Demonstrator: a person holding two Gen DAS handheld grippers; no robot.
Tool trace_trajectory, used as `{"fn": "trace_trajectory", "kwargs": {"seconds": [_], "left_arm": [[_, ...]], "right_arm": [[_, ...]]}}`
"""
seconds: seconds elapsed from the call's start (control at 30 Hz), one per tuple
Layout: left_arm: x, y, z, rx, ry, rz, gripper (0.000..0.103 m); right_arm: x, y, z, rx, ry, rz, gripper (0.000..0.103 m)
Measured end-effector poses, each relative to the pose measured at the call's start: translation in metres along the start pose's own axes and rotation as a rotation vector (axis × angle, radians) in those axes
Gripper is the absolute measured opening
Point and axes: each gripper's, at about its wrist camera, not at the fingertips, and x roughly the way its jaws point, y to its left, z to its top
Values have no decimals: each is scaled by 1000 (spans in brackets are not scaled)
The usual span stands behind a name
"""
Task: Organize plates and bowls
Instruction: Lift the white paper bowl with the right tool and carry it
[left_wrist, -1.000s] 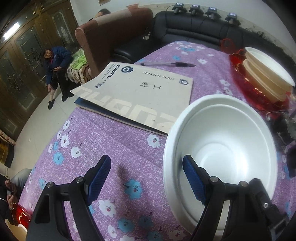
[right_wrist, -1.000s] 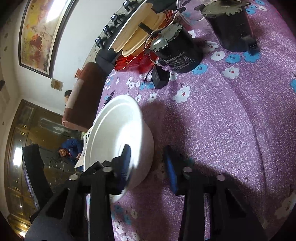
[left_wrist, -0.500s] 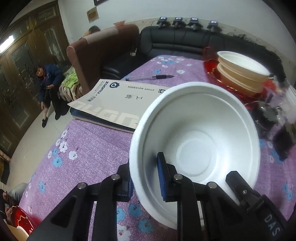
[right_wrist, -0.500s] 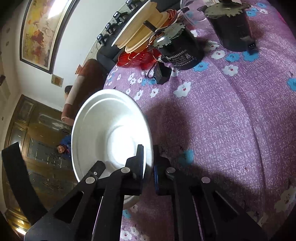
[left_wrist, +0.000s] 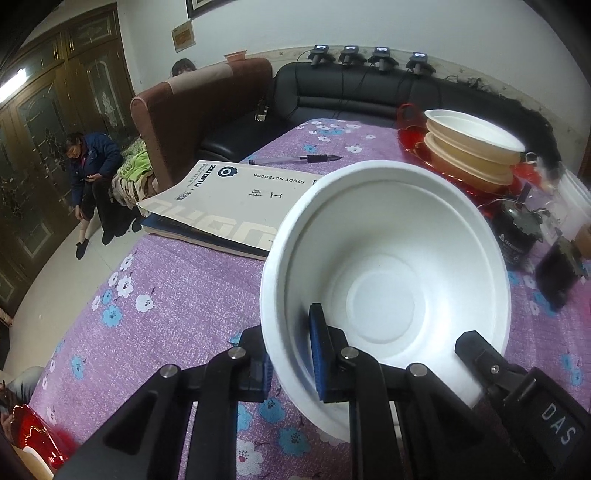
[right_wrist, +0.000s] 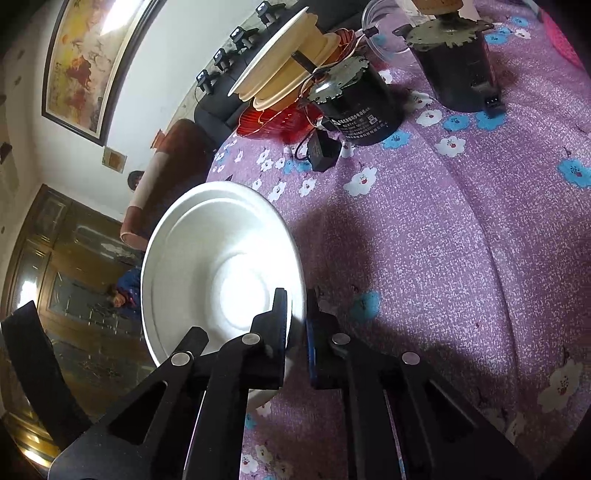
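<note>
A white foam bowl (left_wrist: 388, 288) (right_wrist: 221, 273) is held tilted above the purple flowered tablecloth (left_wrist: 177, 302) (right_wrist: 461, 240). My left gripper (left_wrist: 291, 354) is shut on its near-left rim, one blue pad inside the bowl and one outside. My right gripper (right_wrist: 297, 325) is shut on the opposite rim. At the far right, a stack of white and cream bowls (left_wrist: 472, 147) (right_wrist: 280, 74) rests on a red plate (left_wrist: 410, 144) (right_wrist: 266, 122).
A study notebook (left_wrist: 229, 199) and a pen (left_wrist: 295, 159) lie beyond the bowl. Two black motors (right_wrist: 358, 107) (right_wrist: 458, 66) and a small black adapter (right_wrist: 325, 151) stand near the stack. Another red plate (left_wrist: 33, 439) shows at bottom left. A person (left_wrist: 92, 166) sits by the sofa.
Both grippers went from open beside the bowl's rim to shut on it. The bowl has come up off the cloth and tilted toward the cameras.
</note>
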Motion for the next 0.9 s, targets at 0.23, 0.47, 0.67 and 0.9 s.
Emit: {"fn": "trace_trajectory", "kwargs": {"seconds": [0.23, 0.47, 0.67, 0.9], "left_arm": [[-4, 2, -5, 0, -12, -23, 15], [-7, 3, -8, 4, -32, -33, 15], [-6, 5, -10, -6, -19, -45, 15], [-3, 8, -10, -16, -11, -59, 16]], "right_arm": [[-2, -2, -1, 1, 9, -12, 8], [3, -16, -1, 85, 76, 40, 9], [6, -22, 0, 126, 111, 85, 9], [4, -18, 0, 134, 89, 87, 28]]}}
